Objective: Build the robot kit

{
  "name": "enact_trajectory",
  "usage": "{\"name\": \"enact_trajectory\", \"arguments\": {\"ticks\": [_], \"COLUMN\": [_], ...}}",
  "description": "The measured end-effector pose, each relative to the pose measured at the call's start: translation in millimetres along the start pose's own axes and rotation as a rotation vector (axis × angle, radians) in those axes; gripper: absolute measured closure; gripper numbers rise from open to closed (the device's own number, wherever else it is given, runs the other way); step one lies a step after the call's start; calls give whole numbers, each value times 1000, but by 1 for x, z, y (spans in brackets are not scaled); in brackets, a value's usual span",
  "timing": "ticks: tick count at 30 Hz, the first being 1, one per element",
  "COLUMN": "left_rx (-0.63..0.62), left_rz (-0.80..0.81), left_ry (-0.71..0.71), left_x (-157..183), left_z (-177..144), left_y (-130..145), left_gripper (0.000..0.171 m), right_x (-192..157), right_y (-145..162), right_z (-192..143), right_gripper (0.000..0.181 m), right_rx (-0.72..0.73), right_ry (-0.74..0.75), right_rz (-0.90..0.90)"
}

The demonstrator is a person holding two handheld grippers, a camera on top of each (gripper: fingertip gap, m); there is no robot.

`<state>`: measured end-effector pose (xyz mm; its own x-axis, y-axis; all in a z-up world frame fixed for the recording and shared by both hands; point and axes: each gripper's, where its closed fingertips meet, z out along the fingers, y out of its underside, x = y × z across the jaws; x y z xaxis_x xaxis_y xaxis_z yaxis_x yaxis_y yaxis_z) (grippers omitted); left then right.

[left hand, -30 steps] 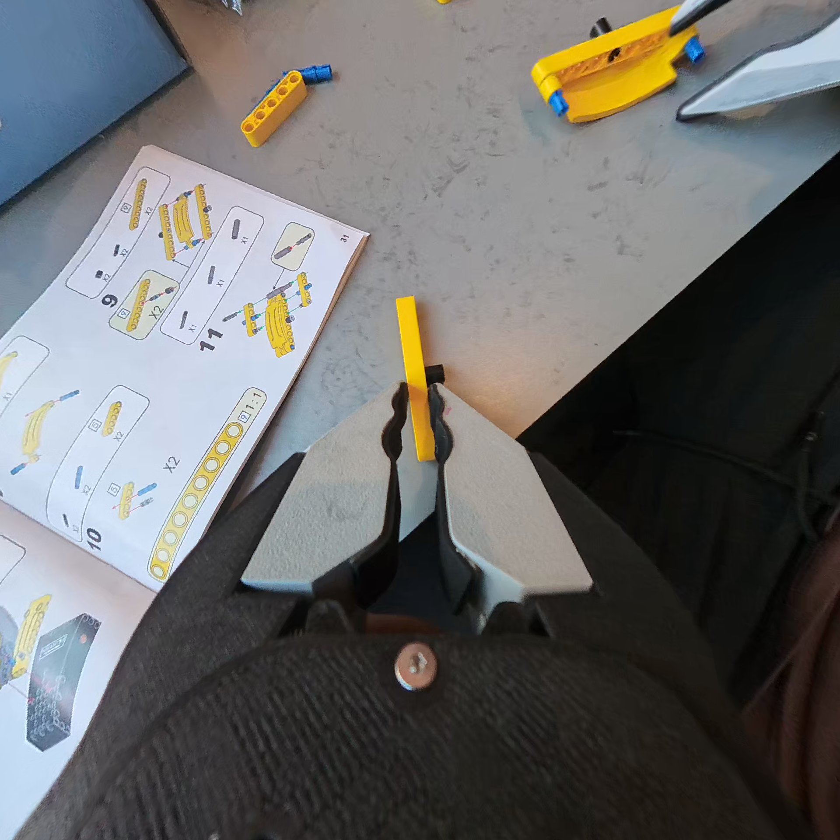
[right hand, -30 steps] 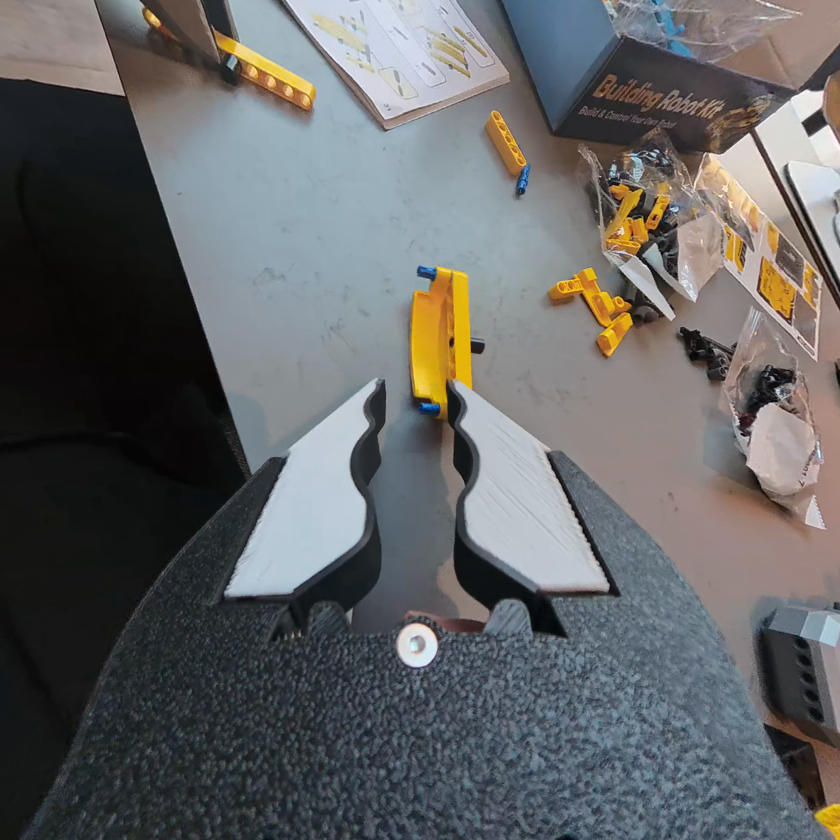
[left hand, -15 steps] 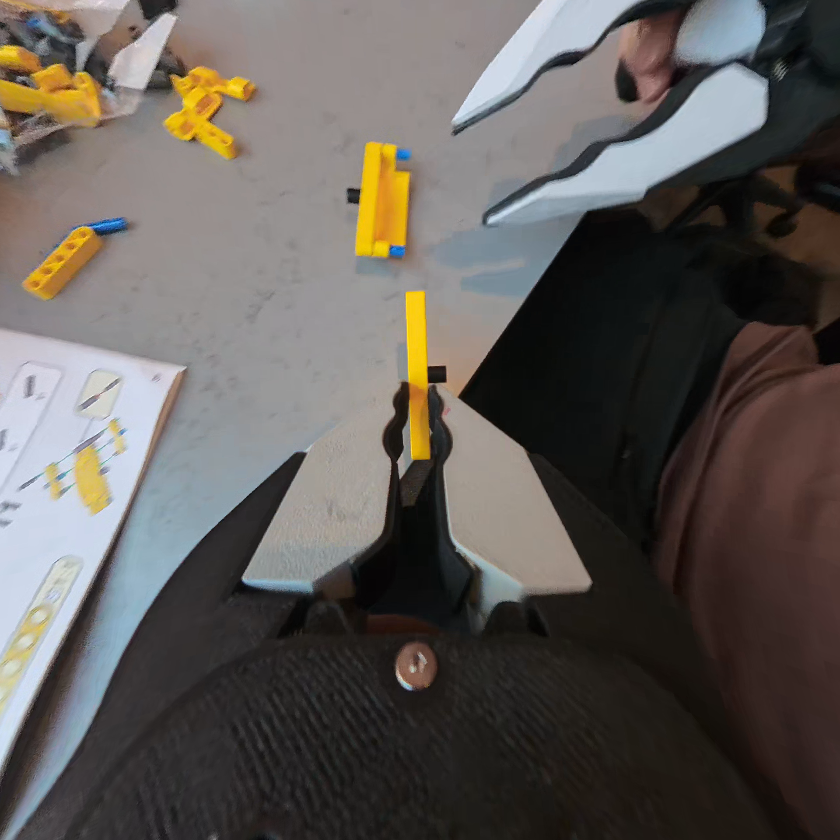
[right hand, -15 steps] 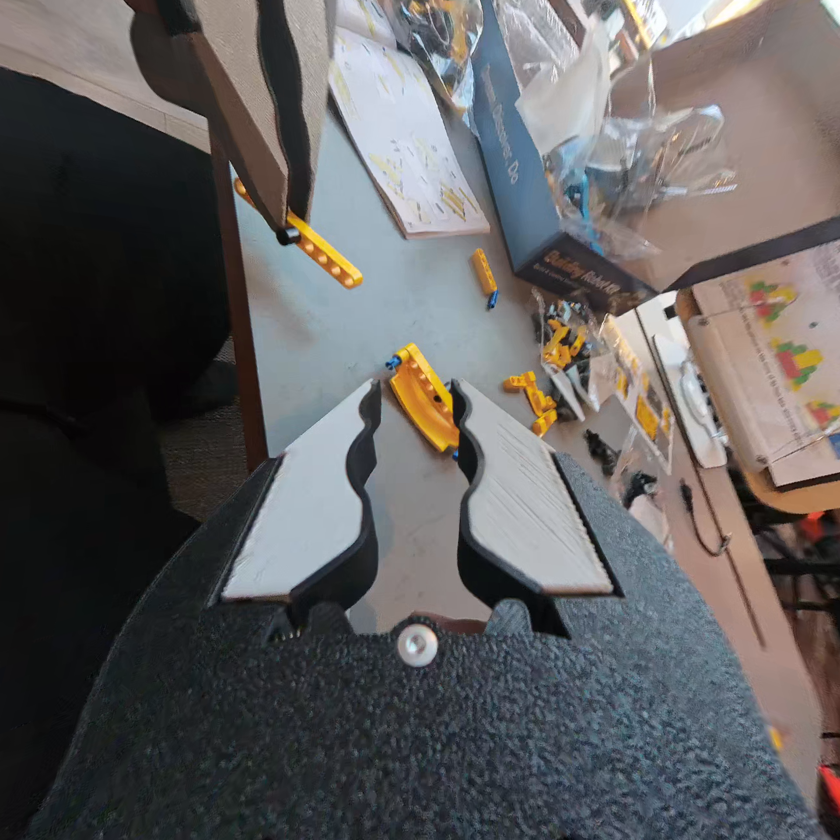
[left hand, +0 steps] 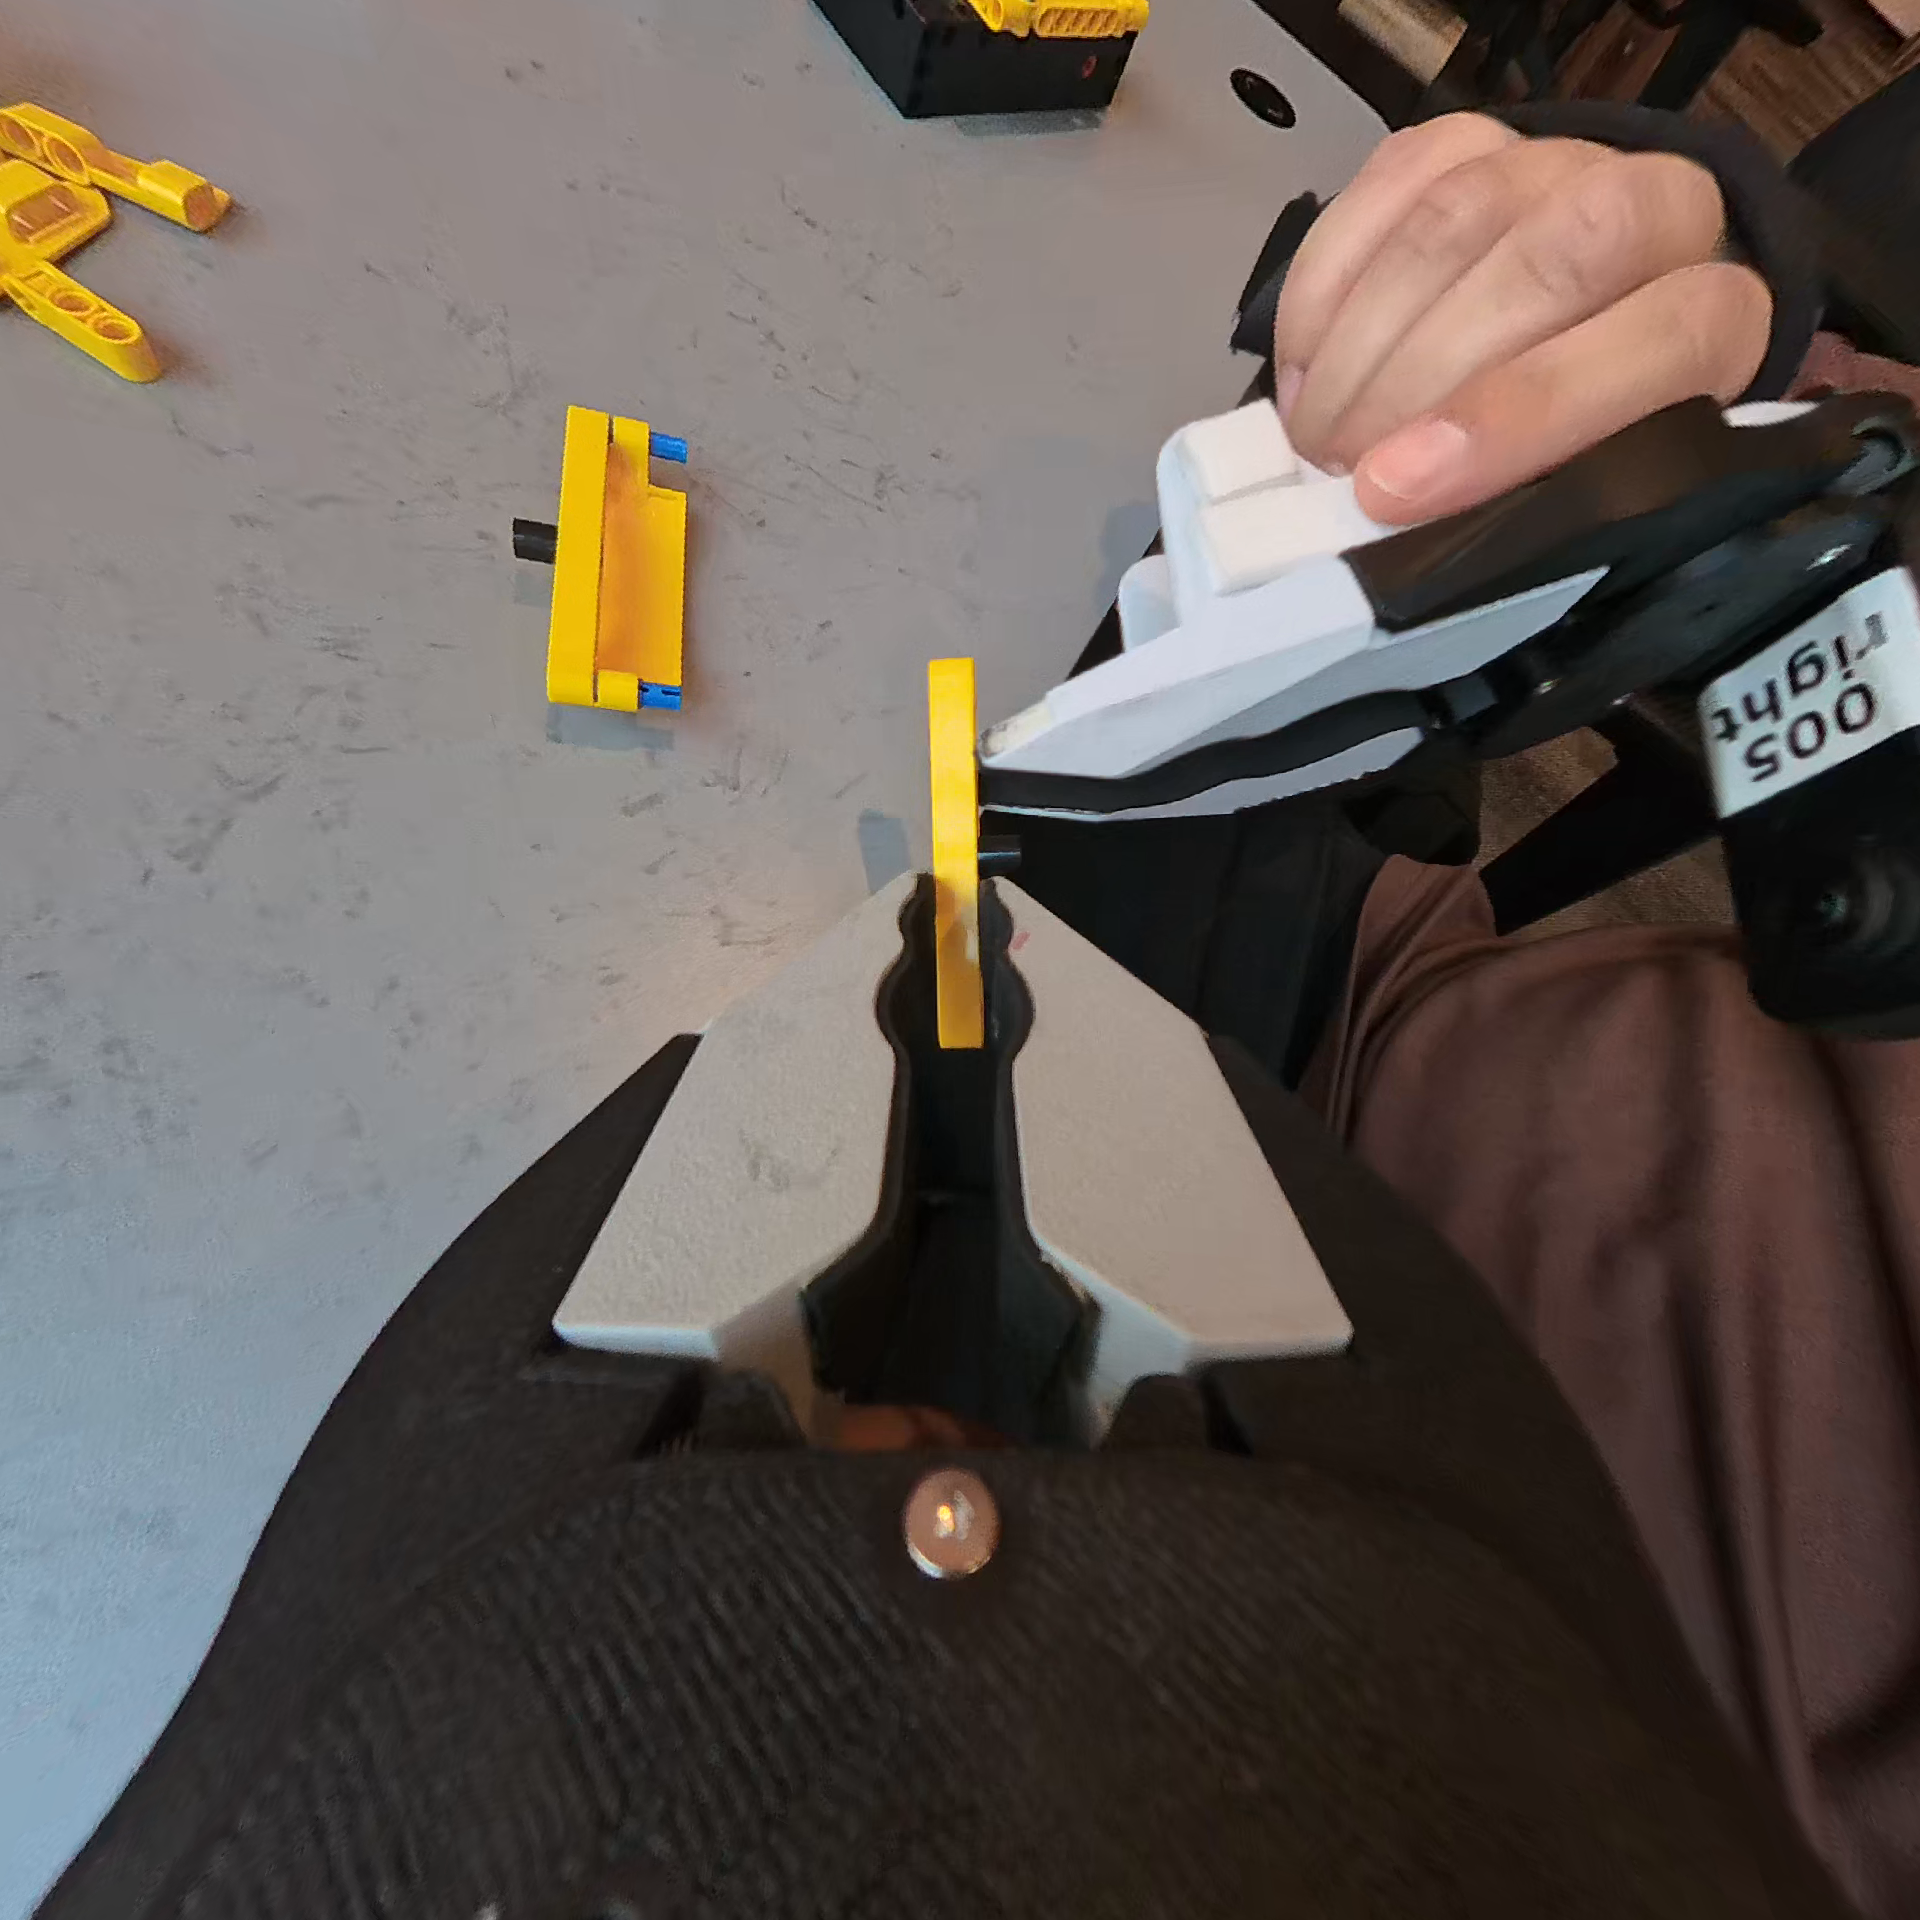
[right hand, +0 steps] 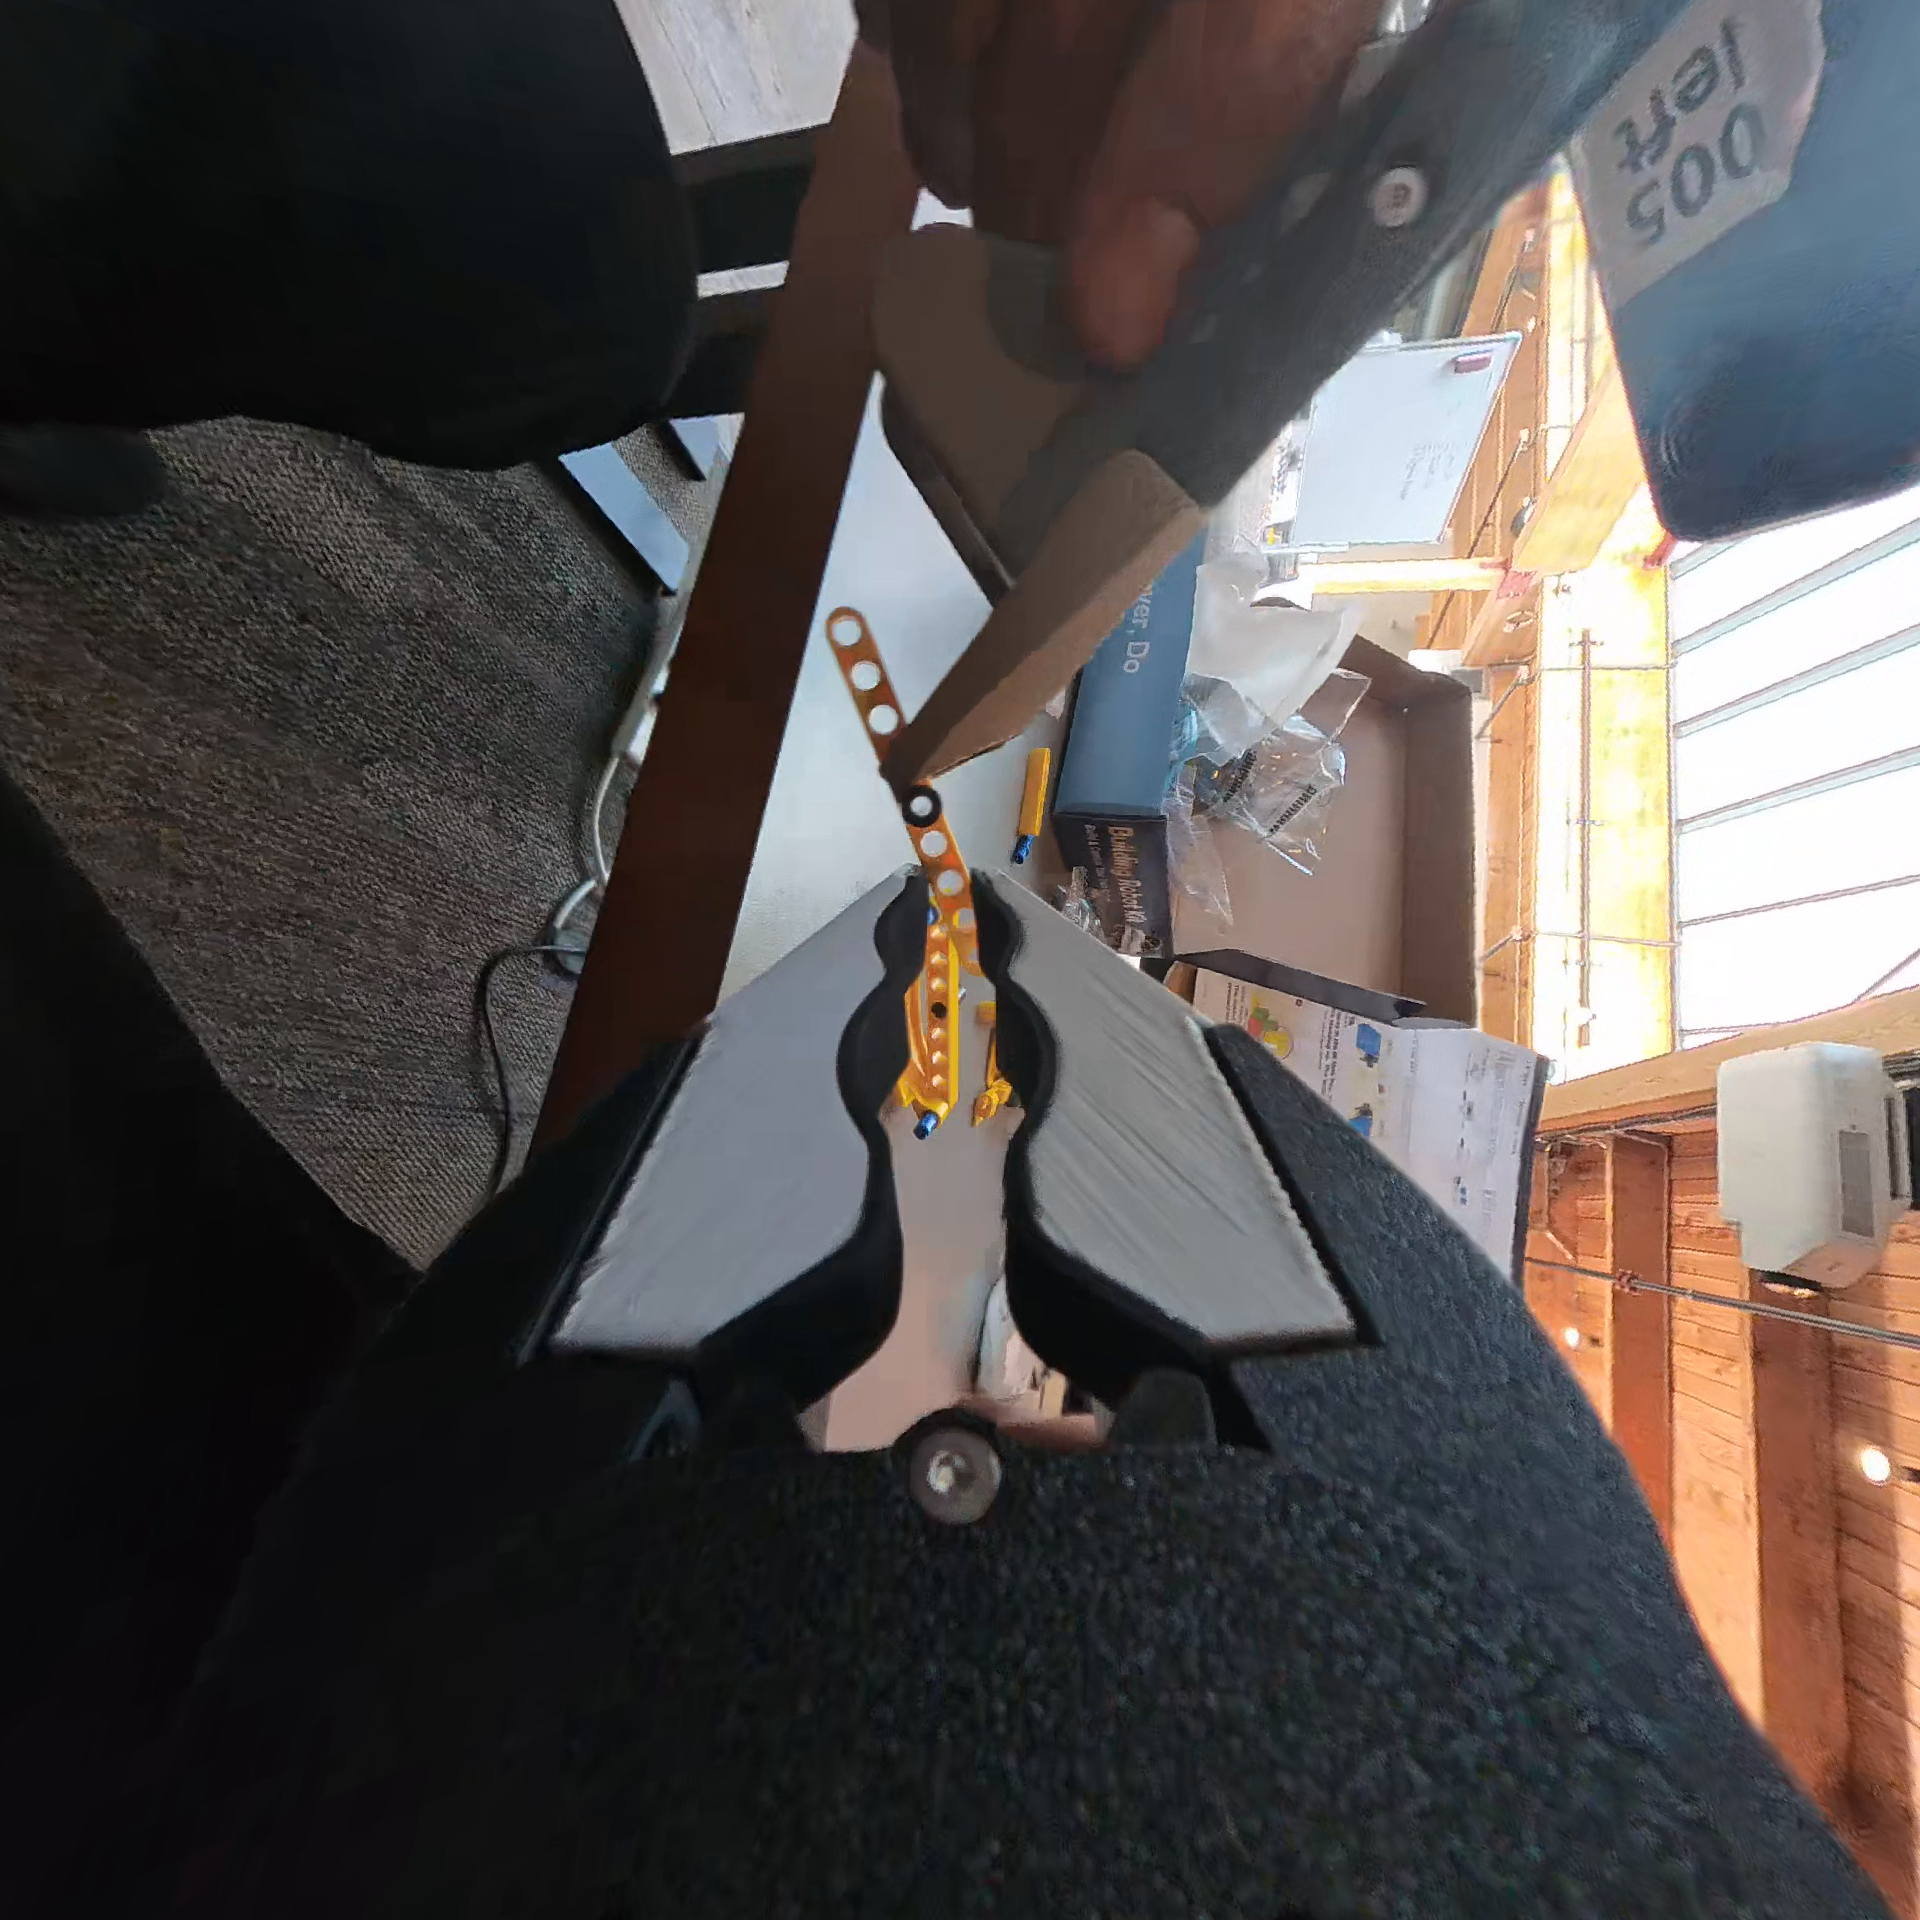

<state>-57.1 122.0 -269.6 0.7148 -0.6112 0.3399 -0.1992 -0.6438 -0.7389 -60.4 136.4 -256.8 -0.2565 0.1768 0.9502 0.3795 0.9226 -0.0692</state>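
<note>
Left wrist view: the yellow beam point(left hand: 954, 852) stands edge-on between my left tongs point(left hand: 954, 894), which are clamped on its near end, a short black pin point(left hand: 1006, 858) jutting from its right side just past the tips. My right tongs point(left hand: 997, 774) come in from the right, tips touching the beam's right face just above that pin, their jaws nearly together; whether they actually pinch anything I cannot tell from here. A person's hand point(left hand: 1507, 312) grips the white and black body behind them. Right wrist view shows the same beam point(right hand: 914, 800) flat-on with its row of round holes, the black pin point(right hand: 921, 805) seated in one hole, and the beam's lower end lying in the narrow gap between my right tongs point(right hand: 948, 894); the picture is blurred there and contact is unclear. Beyond the beam, on the grey desk point(left hand: 312, 935), lies a yellow assembly point(left hand: 618, 566) with blue pins at both ends and a black stub on its left side, well apart from both tongs. Loose yellow pieces point(left hand: 73, 239) sit near the desk's far left, and a black block point(left hand: 987, 52) topped with yellow parts sits at the far edge.
</note>
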Motion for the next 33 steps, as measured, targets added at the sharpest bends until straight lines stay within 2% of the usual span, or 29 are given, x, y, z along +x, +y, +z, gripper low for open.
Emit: {"name": "enact_trajectory", "arguments": {"ticks": [7,12,13,14,17,19,21,24,28,30,33], "left_rx": [-31,-40,-42,-44,-40,-24,-56,-64,-34,-26,-39], "left_rz": [-17,-20,-13,-7,20,59,109,209,254,275,288], "left_ry": [-15,21,28,27,0,-71,-178,-376,-382,-367,-362], "left_x": [-6,2,5,6,4,-8,-24,-50,-48,-49,-57], "left_z": [1,6,7,8,9,7,2,-8,-2,2,6], "left_y": [5,6,5,4,3,1,5,4,-1,-2,-3], "left_gripper": [166,167,167,167,166,162,144,138,126,124,124], "right_x": [-5,-10,-11,-12,-16,-15,-12,8,18,17,16], "right_y": [-2,-3,-3,-4,-1,5,14,35,75,83,81], "right_z": [1,3,4,4,4,4,4,1,1,2,8], "right_gripper": [161,160,162,171,173,174,174,174,174,174,174], "right_rx": [-4,-14,-14,-13,-10,-24,-53,-93,-159,-155,-136], "right_ry": [-20,-40,-42,-48,-85,-100,-100,4,39,38,53], "right_rz": [-28,-34,-38,-42,16,66,104,122,262,285,205]}}
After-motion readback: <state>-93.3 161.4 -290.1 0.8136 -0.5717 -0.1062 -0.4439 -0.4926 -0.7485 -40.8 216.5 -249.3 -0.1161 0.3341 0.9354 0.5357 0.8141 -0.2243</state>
